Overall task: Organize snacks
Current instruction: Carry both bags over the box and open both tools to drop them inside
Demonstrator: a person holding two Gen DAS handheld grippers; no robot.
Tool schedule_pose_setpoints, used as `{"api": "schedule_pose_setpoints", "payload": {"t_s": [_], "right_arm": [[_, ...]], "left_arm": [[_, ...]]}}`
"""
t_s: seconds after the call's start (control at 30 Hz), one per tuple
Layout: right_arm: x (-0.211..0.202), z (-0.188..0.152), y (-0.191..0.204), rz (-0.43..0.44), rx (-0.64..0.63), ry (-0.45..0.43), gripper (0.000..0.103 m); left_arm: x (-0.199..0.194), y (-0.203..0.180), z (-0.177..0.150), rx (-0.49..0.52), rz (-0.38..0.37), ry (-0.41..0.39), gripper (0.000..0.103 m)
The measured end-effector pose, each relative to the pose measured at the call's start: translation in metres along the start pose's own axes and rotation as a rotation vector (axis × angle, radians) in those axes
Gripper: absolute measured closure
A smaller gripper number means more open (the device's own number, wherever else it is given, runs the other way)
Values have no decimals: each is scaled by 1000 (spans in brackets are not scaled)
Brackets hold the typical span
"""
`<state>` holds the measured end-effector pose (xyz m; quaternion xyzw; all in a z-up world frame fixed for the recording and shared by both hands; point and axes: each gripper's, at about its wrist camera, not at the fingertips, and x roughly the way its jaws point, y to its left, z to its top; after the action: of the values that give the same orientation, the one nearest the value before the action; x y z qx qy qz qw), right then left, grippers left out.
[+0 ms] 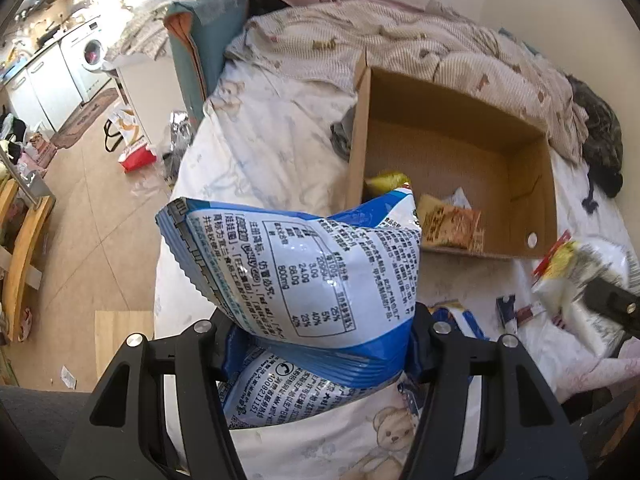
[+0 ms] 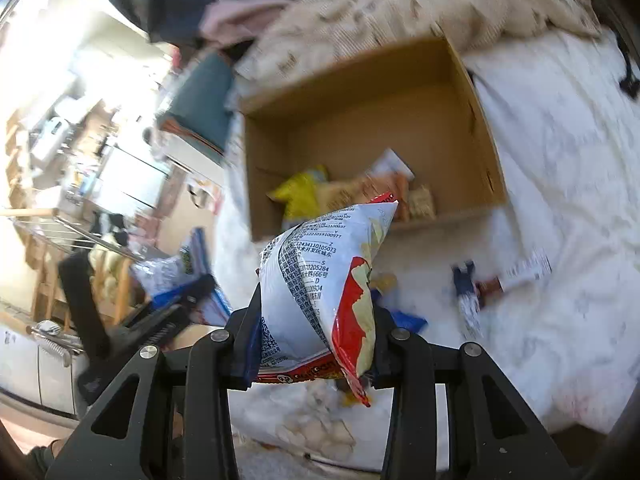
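Observation:
My left gripper [image 1: 320, 344] is shut on a blue and white snack bag [image 1: 304, 272] and holds it above the bed, just in front of the open cardboard box [image 1: 532, 208]. My right gripper [image 2: 316, 344] is shut on a red and white chip bag [image 2: 328, 280], raised above the bed in front of the same box [image 2: 480, 120]. The box holds a yellow bag [image 2: 300, 196] and several orange packets [image 1: 448, 224]. The right gripper with its bag also shows in the left wrist view [image 1: 576, 288], and the left gripper with its bag in the right wrist view [image 2: 188, 280].
Small snack packets [image 2: 468, 288] lie loose on the white bedsheet [image 2: 560, 200] near the box. A rumpled patterned duvet [image 1: 400, 36] lies behind the box. The bed's left edge drops to a floor with bags [image 1: 132, 148] and a wooden rack [image 1: 24, 240].

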<state>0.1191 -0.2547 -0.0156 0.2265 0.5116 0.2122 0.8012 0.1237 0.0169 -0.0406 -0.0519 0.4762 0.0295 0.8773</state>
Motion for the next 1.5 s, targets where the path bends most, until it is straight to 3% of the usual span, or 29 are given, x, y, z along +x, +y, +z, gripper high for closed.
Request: {"api": "schedule_pose_setpoints", "payload": {"t_s": [0.23,0.47,0.77,0.83,1.0,1.2,1.5], "right_arm": [[-33,13,-12,78,71,-217,62],[-33,23,-34,71,126,-299,62],[-7,40,-61,78,192,-295,62],[-2,51,-65,60,200,-293,62],[7,70,-79,62,238,-304,62],[30,85,-79,44,239,-265,62],[67,89,-73,-46,189,-174,62]], "left_arm": [[-10,-7,4,28,-3,-79,46],[4,-19,4,64,-3,-41,46],[11,-26,10,85,-22,-41,46],[11,-29,24,102,-61,-48,46],[12,-36,67,127,-53,-108,46],[32,-62,98,191,-75,-109,46],[79,-101,88,313,-83,-107,46]]}}
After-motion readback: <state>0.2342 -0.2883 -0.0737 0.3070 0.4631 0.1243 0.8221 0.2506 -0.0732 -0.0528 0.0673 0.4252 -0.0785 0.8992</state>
